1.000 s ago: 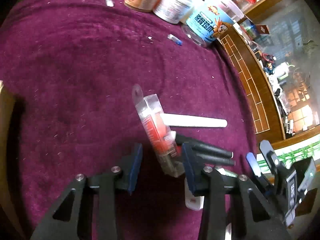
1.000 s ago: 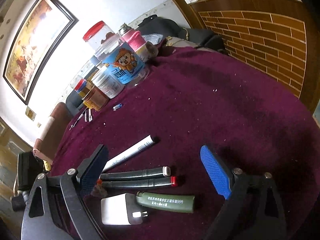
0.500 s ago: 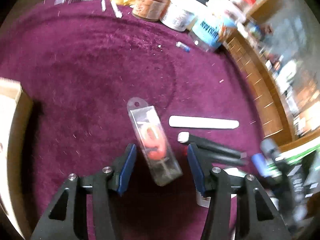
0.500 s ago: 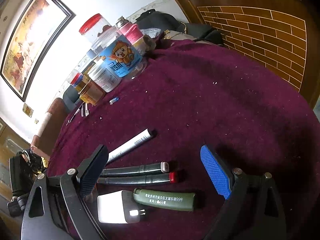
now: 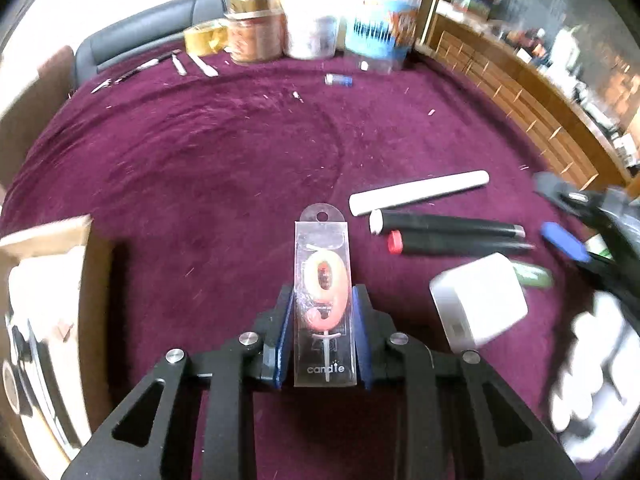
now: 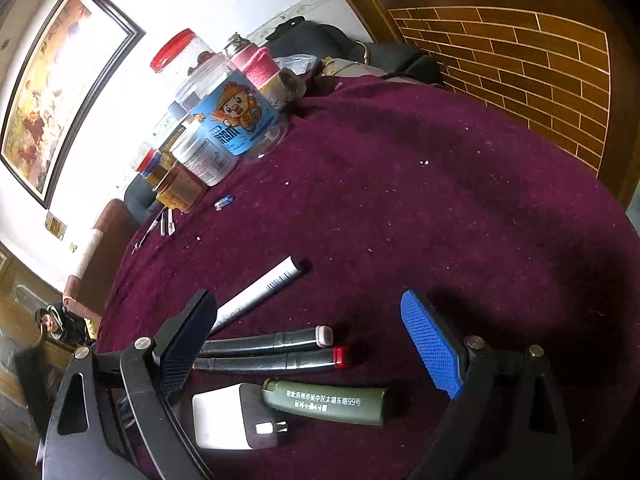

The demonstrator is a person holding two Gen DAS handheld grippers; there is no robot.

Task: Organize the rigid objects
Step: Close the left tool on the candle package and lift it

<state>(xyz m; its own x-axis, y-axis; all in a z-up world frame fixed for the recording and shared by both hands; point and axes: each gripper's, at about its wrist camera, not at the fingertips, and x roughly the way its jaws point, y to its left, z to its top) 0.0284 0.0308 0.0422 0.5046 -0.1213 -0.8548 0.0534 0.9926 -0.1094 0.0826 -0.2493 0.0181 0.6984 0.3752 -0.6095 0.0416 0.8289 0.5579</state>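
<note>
Take the blue-labelled jar at the far edge of the purple tablecloth as your landmark. Just behind it you see a clear jar with a red lid and a pink knitted roll. Touching its left side stands a white-labelled jar, and beyond that an amber jar. A small blue capsule lies on the cloth near the jar, in front of it. Slim metal tools lie left of the amber jar. On the wall behind the jar hangs a framed painting; well to its right you have brick-patterned wood panelling. Well apart from the jar, at the cloth's near left edge, sits a cardboard box.
</note>
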